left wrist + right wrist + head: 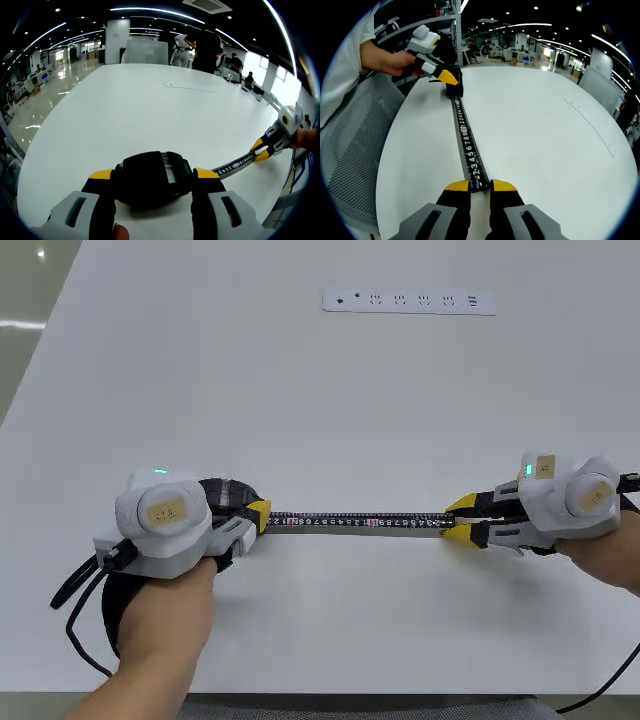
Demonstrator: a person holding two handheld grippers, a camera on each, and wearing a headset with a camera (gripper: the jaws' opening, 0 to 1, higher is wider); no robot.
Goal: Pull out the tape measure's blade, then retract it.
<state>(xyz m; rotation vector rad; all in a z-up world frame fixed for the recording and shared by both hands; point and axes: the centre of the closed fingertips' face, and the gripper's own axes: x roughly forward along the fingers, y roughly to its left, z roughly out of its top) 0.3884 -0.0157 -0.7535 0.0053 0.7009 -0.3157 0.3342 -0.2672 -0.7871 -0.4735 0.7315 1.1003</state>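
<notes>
Black case: the tape measure's case [150, 186] sits at the person's left on the white table [320, 410]. The left gripper [153, 173] squeezes it from both sides, jaws closed against its flanks.
Why clamped: probably to anchor the case, so that a pull draws out blade rather than dragging the whole tool.
Blade: the blade [360, 521] runs straight from the case to the other gripper with its printed numbers facing up. It lies low over the table, and I cannot tell whether it touches.
Right gripper: the right gripper [480, 186] has its jaws pinched together on the blade's free end, at the lowest numbers.
Why in line: both grippers sit level and face each other, which likely stops the blade from kinking or twisting.
Stage: a good length is already drawn out, so the pull looks well along and retraction is not yet done.
Risk: if the end is let go, the blade could whip back.
Container: the case is the only holder here. Any blade wound inside it is hidden.
Power strip: a white power strip [408, 301] lies near the far edge, well apart.
</notes>
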